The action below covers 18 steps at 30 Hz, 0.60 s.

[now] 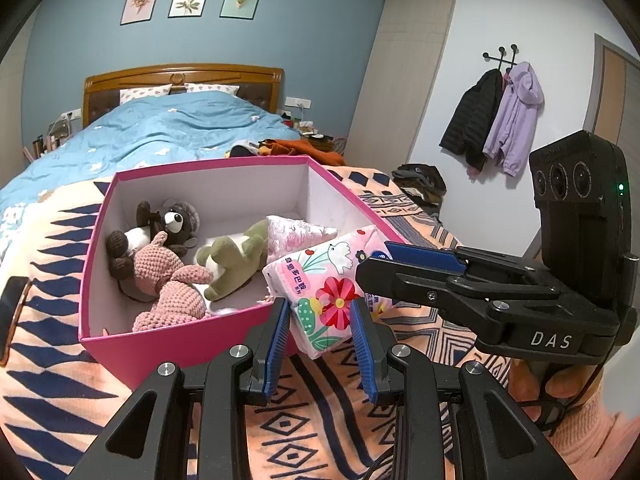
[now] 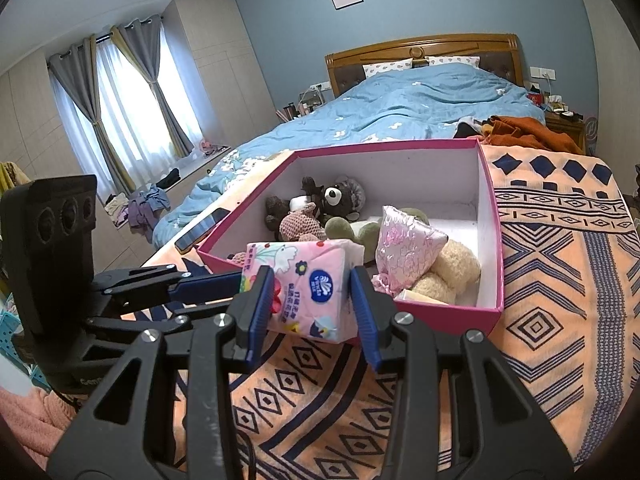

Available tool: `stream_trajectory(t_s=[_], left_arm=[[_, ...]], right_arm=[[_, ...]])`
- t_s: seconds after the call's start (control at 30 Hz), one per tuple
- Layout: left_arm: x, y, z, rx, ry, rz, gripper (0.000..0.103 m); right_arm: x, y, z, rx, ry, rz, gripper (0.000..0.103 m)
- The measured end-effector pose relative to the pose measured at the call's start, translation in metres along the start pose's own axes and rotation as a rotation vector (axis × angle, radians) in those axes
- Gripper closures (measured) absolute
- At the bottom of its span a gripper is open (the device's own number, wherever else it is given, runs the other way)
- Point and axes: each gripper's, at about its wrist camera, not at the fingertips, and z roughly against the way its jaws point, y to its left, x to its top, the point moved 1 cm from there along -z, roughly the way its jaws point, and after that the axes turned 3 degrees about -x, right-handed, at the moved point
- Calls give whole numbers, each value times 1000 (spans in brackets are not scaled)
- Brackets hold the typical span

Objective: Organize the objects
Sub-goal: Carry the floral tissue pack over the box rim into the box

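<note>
A pink floral tissue pack (image 1: 328, 280) (image 2: 308, 280) hangs tilted over the near rim of the pink box (image 1: 160, 352) (image 2: 380, 146). My left gripper (image 1: 318, 308) (image 2: 234, 290) is shut on one end of it. My right gripper (image 2: 311, 280) (image 1: 376, 264) is shut on the other end, blue pads pressed on both sides. Inside the box lie a brown bear (image 1: 172, 224) (image 2: 336, 196), a pink crocheted toy (image 1: 168, 280), a green plush (image 1: 228, 256), a pink floral pouch (image 1: 296, 232) (image 2: 404, 248) and a cream plush (image 2: 452, 268).
The box sits on an orange and navy patterned blanket (image 1: 320, 420) (image 2: 560, 280) over the bed. A phone (image 2: 200, 228) (image 1: 12, 312) lies left of the box. Orange clothes (image 2: 524, 132) lie behind it on the blue duvet. A person's hand (image 1: 560, 384) grips the right handle.
</note>
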Motion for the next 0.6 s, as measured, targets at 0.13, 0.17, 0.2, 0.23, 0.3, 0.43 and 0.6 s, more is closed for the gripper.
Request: stream_trajectory(t_s=[0.13,0.17,0.2,0.23,0.3,0.43,0.6], left_arm=[[3,1,-1,5,-1,-3,73],[3,1,-1,6,-1,-4,73],[3,1,-2,7,-2,-5,73],[4,1,-2,8,-2,-6,73],[4,2,-3,9,-2,-6,73],[5,4,-4,14,-1,-7,73],[8,6,-5,17,-4,-6,73]], right_arm=[[1,0,-1,0,-3,-1,60],[2,0,-1,0,-4,-2,60],[2,-1,0,0,-5,-2,60],[2,-1,0,0,-5,-3,60],[3,-1,0,2,-6,-4,60],[6,-2,-1,4,-9,-6,60],[7,-1,-2,5,-11,-5,60]])
